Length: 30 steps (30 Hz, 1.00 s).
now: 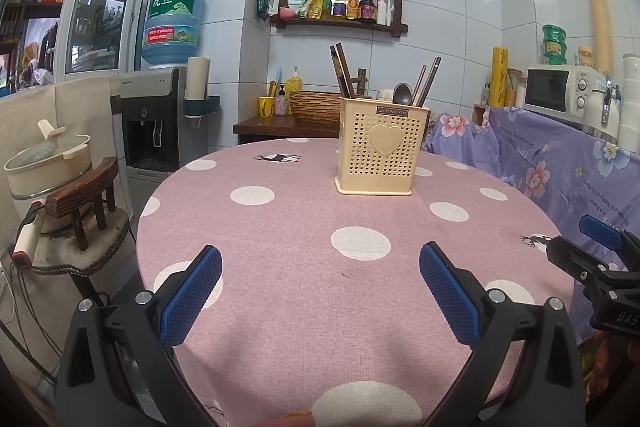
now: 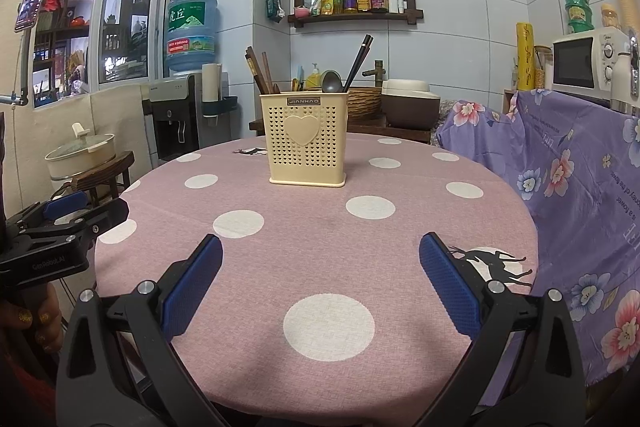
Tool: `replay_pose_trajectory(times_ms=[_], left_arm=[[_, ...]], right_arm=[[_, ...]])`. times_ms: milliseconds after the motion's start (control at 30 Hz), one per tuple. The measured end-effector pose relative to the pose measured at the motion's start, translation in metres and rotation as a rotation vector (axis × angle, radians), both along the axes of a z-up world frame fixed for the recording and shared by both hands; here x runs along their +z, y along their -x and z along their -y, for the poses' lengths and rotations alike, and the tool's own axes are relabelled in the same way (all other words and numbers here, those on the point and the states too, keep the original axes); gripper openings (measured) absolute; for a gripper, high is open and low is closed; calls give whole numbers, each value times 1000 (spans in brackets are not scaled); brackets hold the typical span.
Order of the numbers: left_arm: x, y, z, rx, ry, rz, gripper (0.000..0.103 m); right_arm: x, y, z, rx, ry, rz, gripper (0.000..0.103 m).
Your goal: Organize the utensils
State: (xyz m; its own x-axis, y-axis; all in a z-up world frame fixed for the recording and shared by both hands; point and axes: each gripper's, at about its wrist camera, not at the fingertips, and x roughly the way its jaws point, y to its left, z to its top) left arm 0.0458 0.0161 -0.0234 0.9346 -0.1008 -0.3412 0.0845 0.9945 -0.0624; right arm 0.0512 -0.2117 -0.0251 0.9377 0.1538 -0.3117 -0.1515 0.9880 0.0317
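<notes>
- One utensil holder [image 1: 375, 146] stands upright at the far centre of the round table [image 1: 304, 227]; it contains one spoon [image 1: 402, 93] and several chopsticks [image 1: 343, 71], count unclear.
- Left gripper [image 1: 320, 291] and right gripper [image 2: 320, 287]: both released, empty, spread wide above the near table edge.
- Table surface between grippers and holder is unobstructed.

Round table [image 1: 280, 307] in pink dotted cloth, cream utensil holder [image 1: 380, 147] upright on it
</notes>
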Motion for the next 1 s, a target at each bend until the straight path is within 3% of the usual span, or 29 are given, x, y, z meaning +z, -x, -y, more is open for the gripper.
replay_pose_trajectory(times_ms=[1000], left_arm=[[6,3,-1,-5,4,7,98]], right_arm=[[0,0,-1,1,0,1,97]])
